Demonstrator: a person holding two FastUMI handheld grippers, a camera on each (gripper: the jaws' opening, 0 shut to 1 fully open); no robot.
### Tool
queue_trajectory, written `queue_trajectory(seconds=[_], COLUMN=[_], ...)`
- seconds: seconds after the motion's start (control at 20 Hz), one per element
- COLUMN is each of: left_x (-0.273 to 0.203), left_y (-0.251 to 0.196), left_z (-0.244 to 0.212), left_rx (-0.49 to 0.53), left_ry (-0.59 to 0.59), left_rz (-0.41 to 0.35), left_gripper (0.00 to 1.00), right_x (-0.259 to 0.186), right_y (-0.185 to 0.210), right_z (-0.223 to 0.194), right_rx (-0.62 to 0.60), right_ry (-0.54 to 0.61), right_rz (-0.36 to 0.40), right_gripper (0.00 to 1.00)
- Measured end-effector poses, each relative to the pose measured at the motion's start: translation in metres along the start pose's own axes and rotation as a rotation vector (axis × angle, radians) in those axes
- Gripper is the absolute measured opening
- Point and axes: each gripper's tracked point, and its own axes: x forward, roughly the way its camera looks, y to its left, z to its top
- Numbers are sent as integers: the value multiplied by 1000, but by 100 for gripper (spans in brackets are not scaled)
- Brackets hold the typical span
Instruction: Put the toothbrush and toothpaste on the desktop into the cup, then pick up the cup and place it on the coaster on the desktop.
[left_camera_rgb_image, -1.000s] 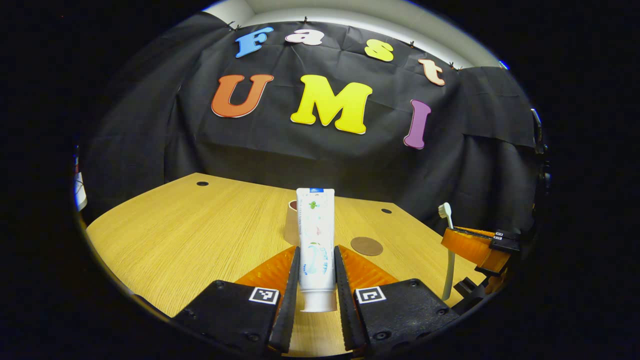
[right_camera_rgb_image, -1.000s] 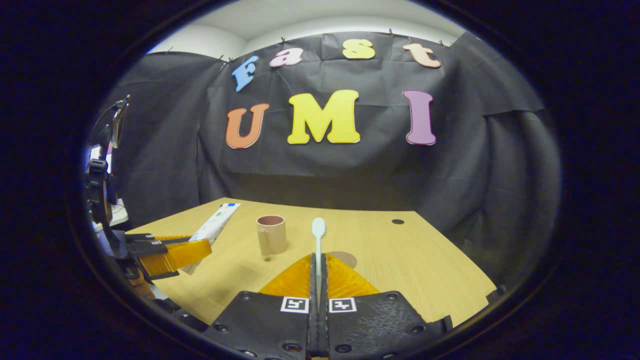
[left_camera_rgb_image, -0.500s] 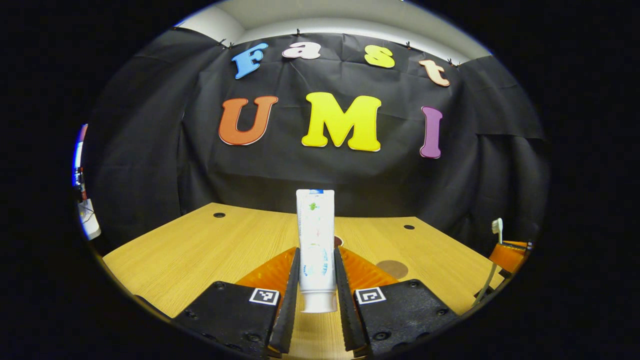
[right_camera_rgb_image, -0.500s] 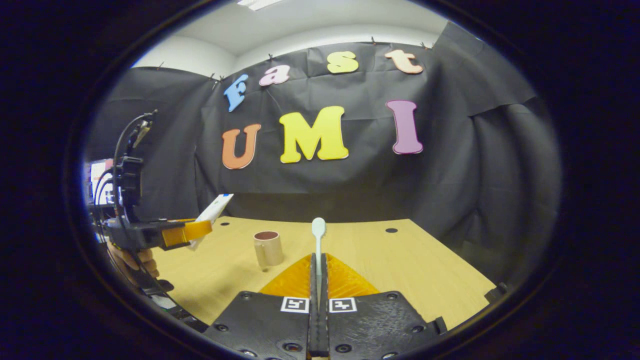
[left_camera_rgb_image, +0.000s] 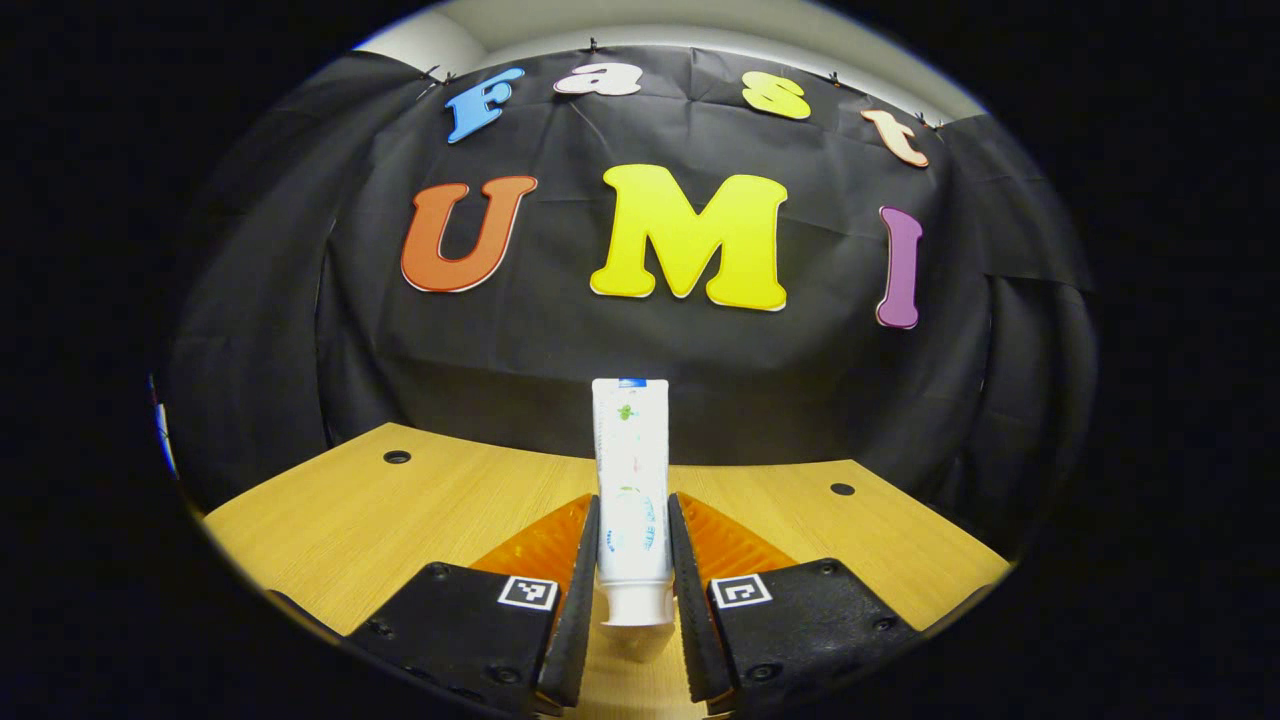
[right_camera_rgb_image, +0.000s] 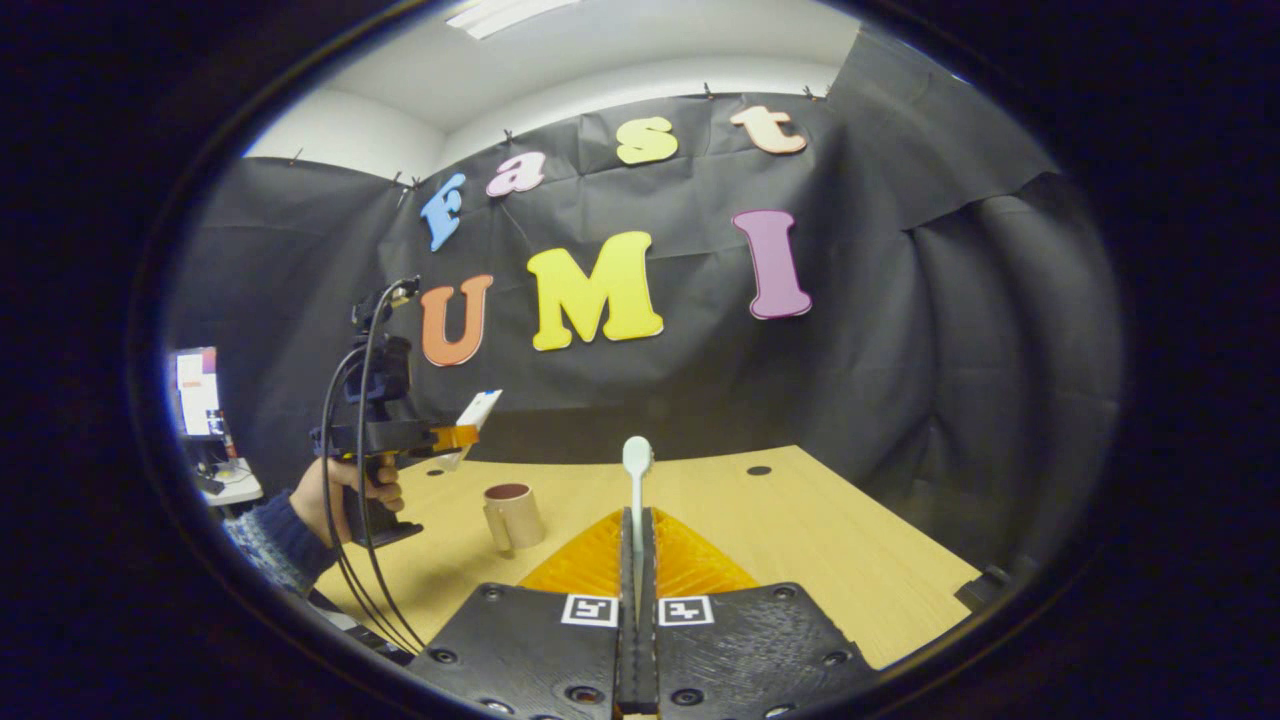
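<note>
1. Our left claw (left_camera_rgb_image: 634, 570) pinches the toothpaste (left_camera_rgb_image: 631, 470) low on its body, just above the cap, so the tube stands up between the fingers with its crimped end on top. In the right gripper view this claw (right_camera_rgb_image: 455, 437), held by a hand (right_camera_rgb_image: 345, 487), hangs above the tabletop (right_camera_rgb_image: 820, 540) to the left, with the tube sticking out up and to the right.
2. Our right claw (right_camera_rgb_image: 637, 560) is pressed together on the handle of the toothbrush (right_camera_rgb_image: 637, 500), whose head points up and away.
3. The cup (right_camera_rgb_image: 511, 516) stands upright on the tabletop, left of the toothbrush and below the left claw; its mouth is open and nothing sticks out of it.
4. Handling, as we judge it: the tube is light and soft, so a hard squeeze near the cap could dent it; the lower body is a fair place to hold. The toothbrush is light, stiff and thin, and could swivel in the grip. The cup looks rigid and could tip if a long item knocks its rim.
5. Hidden: we cannot make out the coaster; the cup's inside is too small to judge; the toothbrush's lower handle is buried between the fingers.
</note>
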Motion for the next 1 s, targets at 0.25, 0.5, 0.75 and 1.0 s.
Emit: queue_trajectory(seconds=[0.25,0.5,0.75,1.0], left_x=[21,30,36,39], left_y=[-6,-8,-8,-4], left_z=[-13,-22,-28,-32], left_rx=[-24,-27,-17,3], left_ry=[15,39,56,68], left_rz=[-17,-22,-18,-7], left_gripper=[42,43,43,44], right_x=[3,4,7,10], right_y=[-4,0,-1,-8], right_z=[-5,-14,-22,-28], right_rx=[-3,-27,-19,-7], right_ry=[9,16,38,56], right_rz=[-7,5,7,-11], right_gripper=[0,0,0,0])
